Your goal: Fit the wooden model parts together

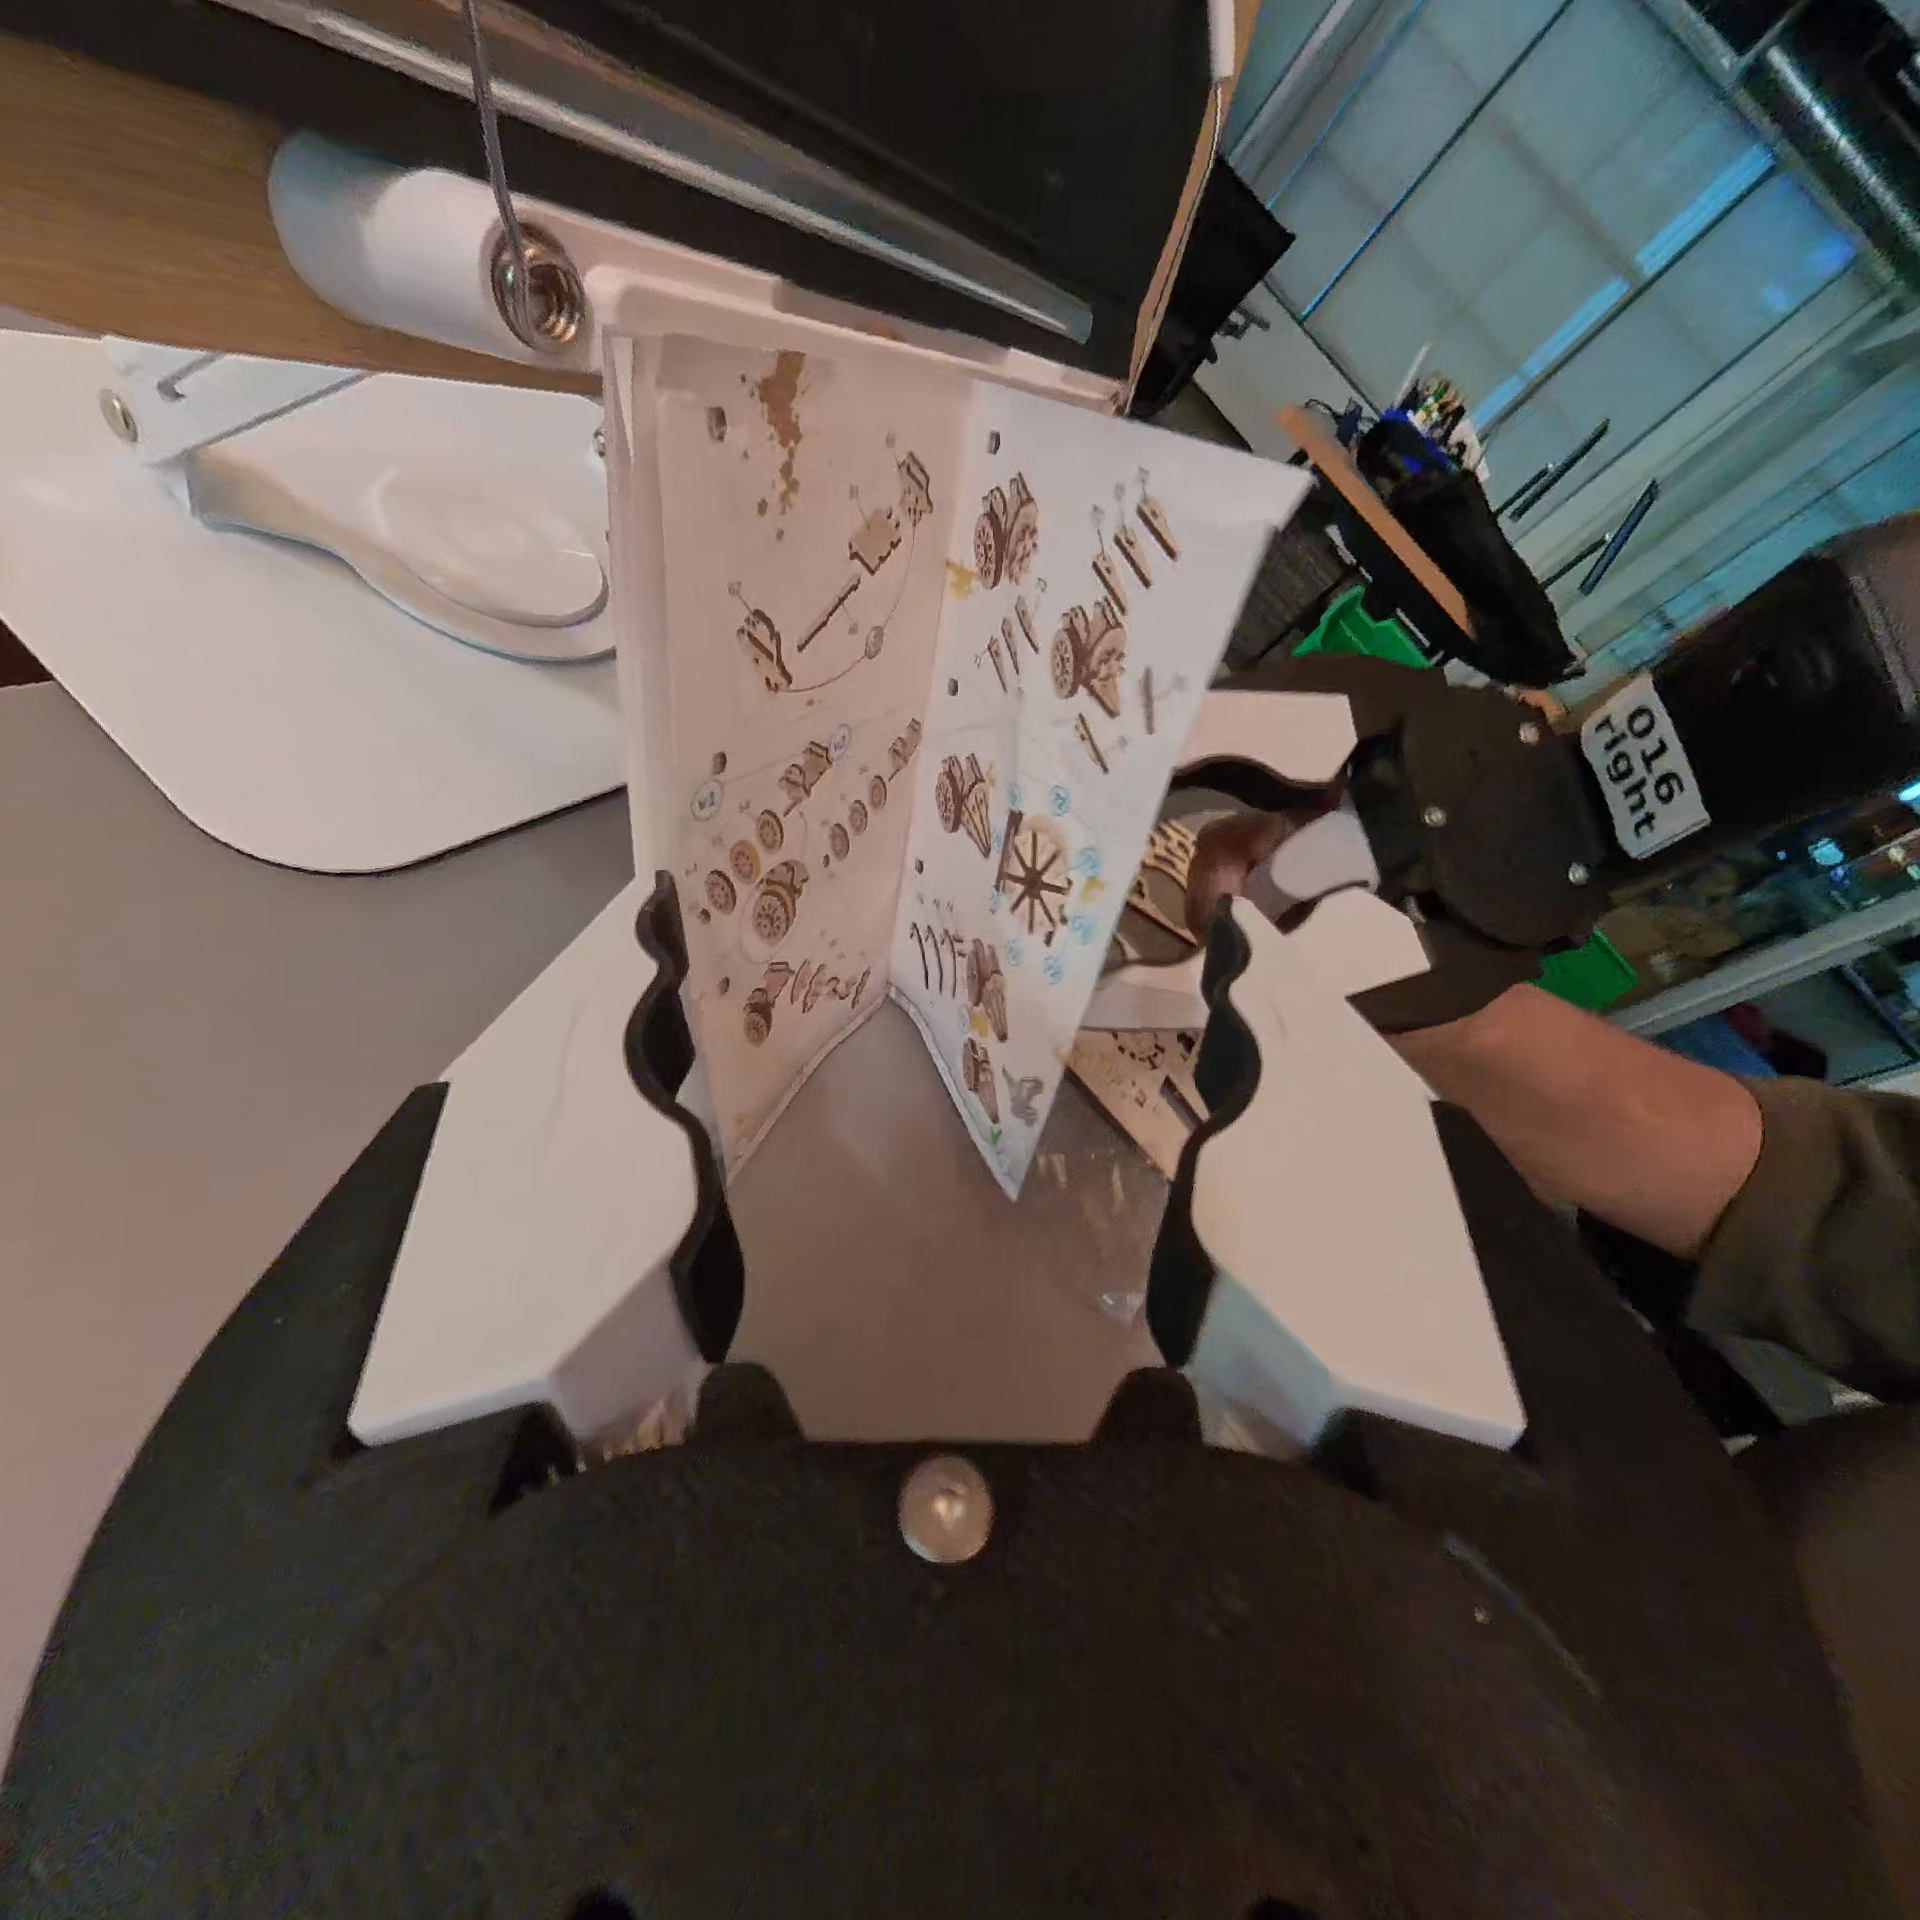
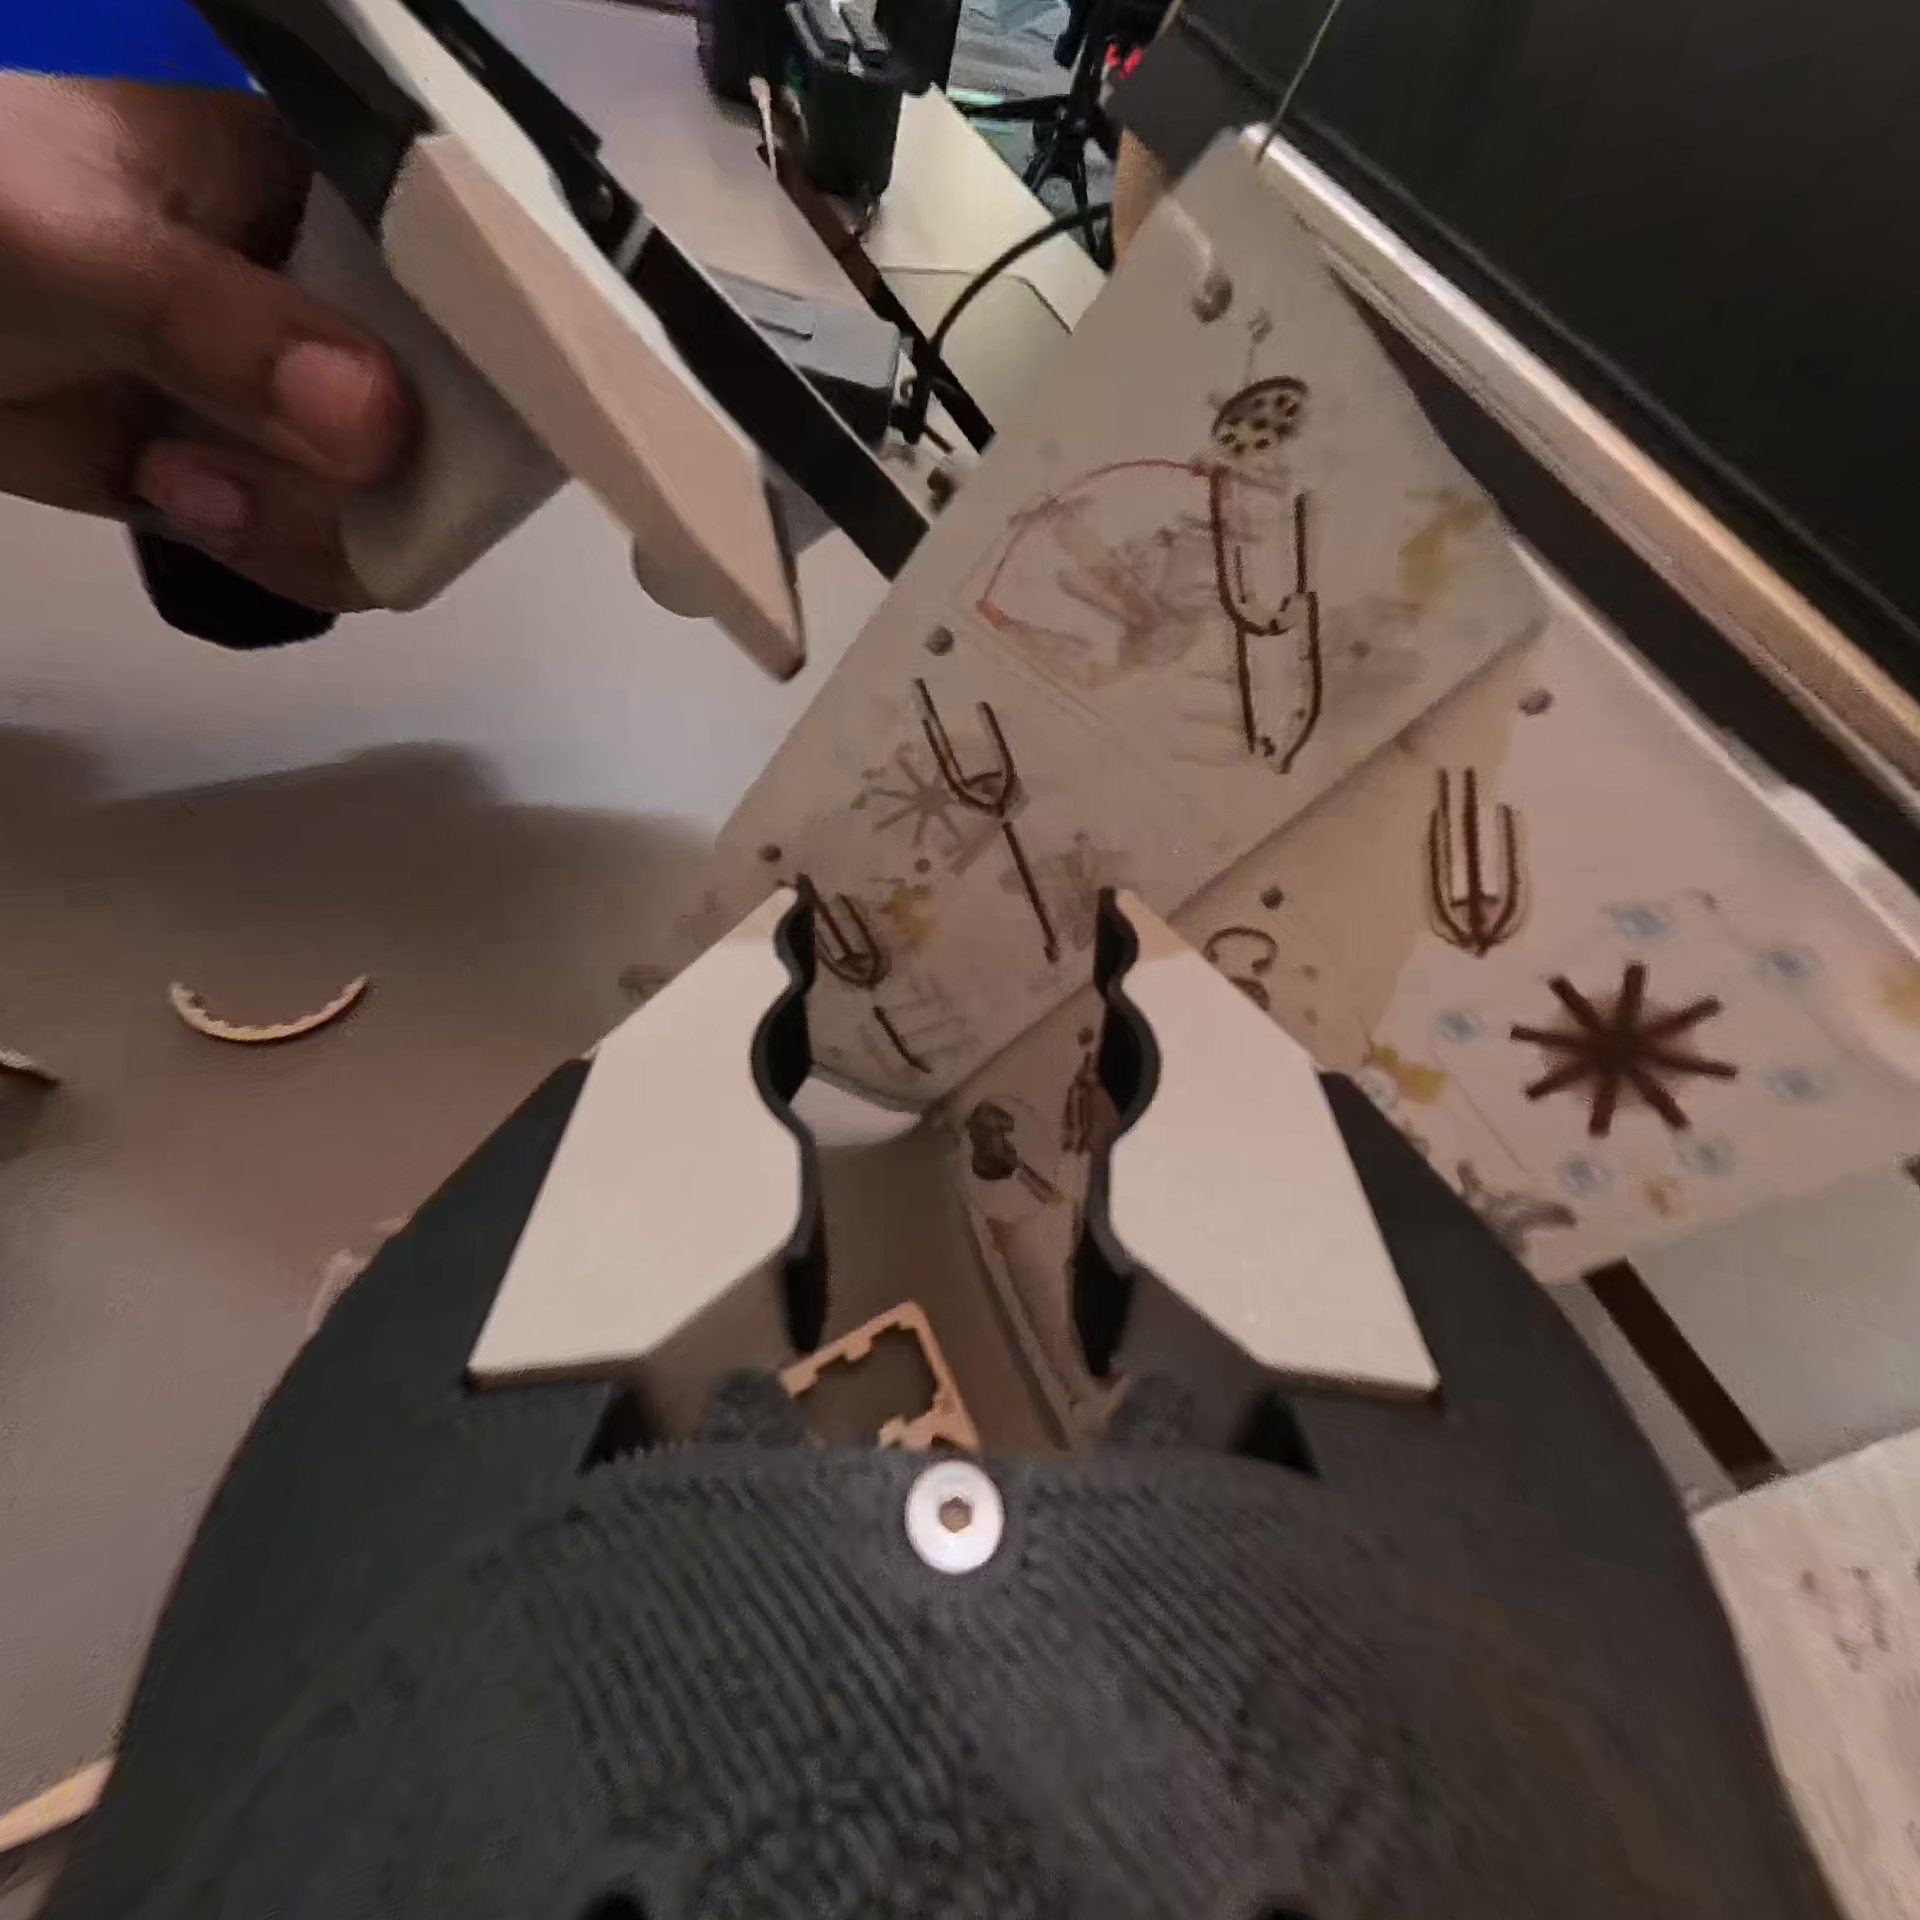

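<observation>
Meanwhile both tools are gaping empty: the left gripper (image 1: 945, 1039) and right gripper (image 2: 951, 1039) are facing the booklet (image 1: 894, 748). A wooden frame piece (image 2: 883, 1377) is lying at lower centre; closing blind is risking snagging pages instead.

One open white instruction booklet (image 1: 914, 748) printed with brown part drawings, two black-and-white two-finger grippers (image 1: 945, 1049) (image 2: 951, 1101), one curved toothed wooden piece (image 2: 268, 1013), one angular notched wooden frame piece (image 2: 883, 1377), one grey table (image 2: 260, 1143)
</observation>
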A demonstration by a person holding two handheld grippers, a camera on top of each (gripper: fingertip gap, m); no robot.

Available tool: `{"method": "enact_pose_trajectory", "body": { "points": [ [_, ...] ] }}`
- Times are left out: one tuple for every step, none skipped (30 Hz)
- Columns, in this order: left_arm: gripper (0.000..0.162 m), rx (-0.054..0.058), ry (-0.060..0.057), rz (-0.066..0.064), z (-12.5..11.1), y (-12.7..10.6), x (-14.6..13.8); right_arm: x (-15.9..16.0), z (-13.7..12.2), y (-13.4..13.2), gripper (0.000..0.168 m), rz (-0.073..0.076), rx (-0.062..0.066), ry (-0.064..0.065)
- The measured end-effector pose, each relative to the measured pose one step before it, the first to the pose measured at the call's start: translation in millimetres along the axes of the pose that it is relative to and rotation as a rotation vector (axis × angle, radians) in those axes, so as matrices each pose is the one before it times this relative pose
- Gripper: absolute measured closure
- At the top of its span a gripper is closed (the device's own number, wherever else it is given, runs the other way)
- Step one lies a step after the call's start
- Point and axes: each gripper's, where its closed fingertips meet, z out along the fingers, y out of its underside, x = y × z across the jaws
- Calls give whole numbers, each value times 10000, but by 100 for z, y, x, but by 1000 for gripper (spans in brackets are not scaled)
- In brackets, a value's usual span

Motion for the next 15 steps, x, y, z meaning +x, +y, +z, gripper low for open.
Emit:
{"method": "enact_pose_trajectory", "body": {
  "points": [
    [63, -110, 11, 43, 95, 172, -277, 267, 728, 101, 115, -188, -196, 22],
    [63, -36, -27, -20, 125, 43, -385, 184, 663, 103, 116, -138, -166, -34],
    [63, 14, -2, -64, 136, -68, -384, 161, 534, 82, 116, -97, -116, -30],
    [64, 23, -2, -73, 174, -110, -417, 131, 359, 61, 116, -73, -62, -20],
    [65, 10, -77, -80, 187, -120, -504, 76, 188, 23, 116, -53, 2, -30],
    [65, 0, -166, -50, 189, -149, -611, 27, 39, -10, 116, -22, 62, -61],
    [65, 62, -171, 26, 148, -276, -571, -1, -37, -38, 116, 27, 103, -84],
    [65, 111, -196, 20, 106, -365, -620, -24, -92, -64, 116, 87, 133, -114],
    [65, 115, -228, -44, 142, -369, -696, -10, -95, -67, 116, 148, 141, -118],
    [64, 129, -27, -88, 214, -383, -418, -10, -103, -91, 117, 187, 138, -106],
    [78, 78, 173, -163, 287, -295, -137, -61, -115, -105, 117, 186, 139, -118],
    [92, 19, 225, -235, 367, -221, -72, -56, -115, -86, 117, 157, 123, -97],
    [107, -1, 260, -229, 379, -166, 35, -45, -138, -53, 117, 122, 105, -59],
    [121, -95, 436, -187, 297, -11, 370, -33, -140, -20, 117, 85, 84, -37],
    [136, -165, 708, -203, 168, 89, 859, 52, -196, 32, 117, 46, 49, 39]
  ]
}}
